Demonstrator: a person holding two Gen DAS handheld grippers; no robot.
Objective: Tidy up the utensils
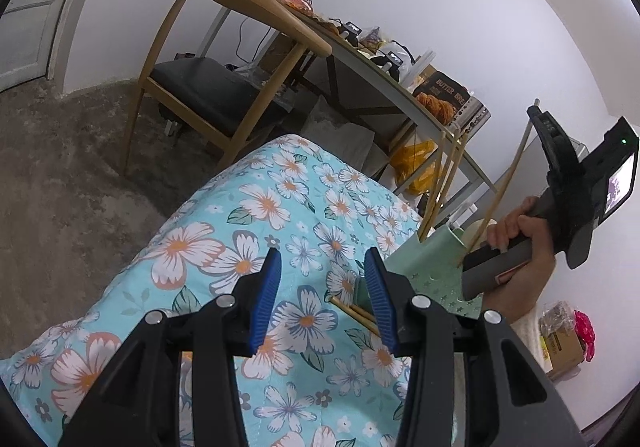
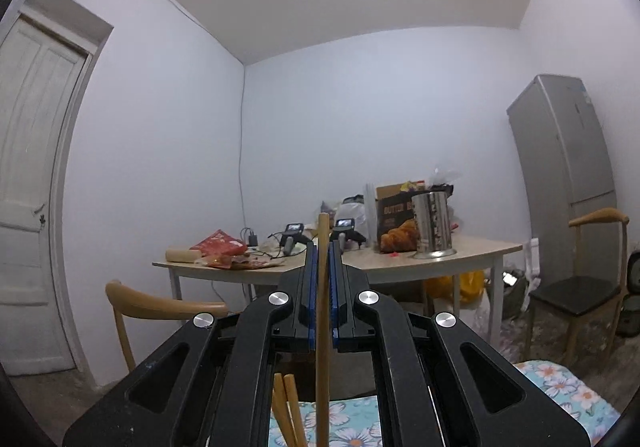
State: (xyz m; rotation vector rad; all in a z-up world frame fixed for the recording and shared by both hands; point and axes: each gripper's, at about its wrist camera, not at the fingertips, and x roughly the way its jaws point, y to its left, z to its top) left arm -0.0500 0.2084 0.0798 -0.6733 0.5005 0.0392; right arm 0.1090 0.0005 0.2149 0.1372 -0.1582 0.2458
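My left gripper (image 1: 322, 287) hangs open over the floral cloth (image 1: 248, 215), with only cloth between its blue pads. A pale green utensil holder (image 1: 430, 261) stands just right of its right finger, and several wooden chopsticks (image 1: 440, 179) lean in it. Two more chopsticks (image 1: 358, 314) lie on the cloth by that finger. At the right a hand (image 1: 520, 235) holds my right gripper (image 1: 538, 119), which is shut on one chopstick (image 1: 504, 183) whose lower end reaches the holder. In the right wrist view this chopstick (image 2: 322, 307) runs upright between the closed pads of the right gripper (image 2: 323, 247).
Behind stand a wooden chair (image 1: 224, 87) and a cluttered table (image 2: 472, 253) bearing a bread box (image 2: 394, 223) and a metal canister (image 2: 432, 225). A grey fridge (image 2: 568, 151), a second chair (image 2: 580, 295) and a white door (image 2: 32, 167) line the walls.
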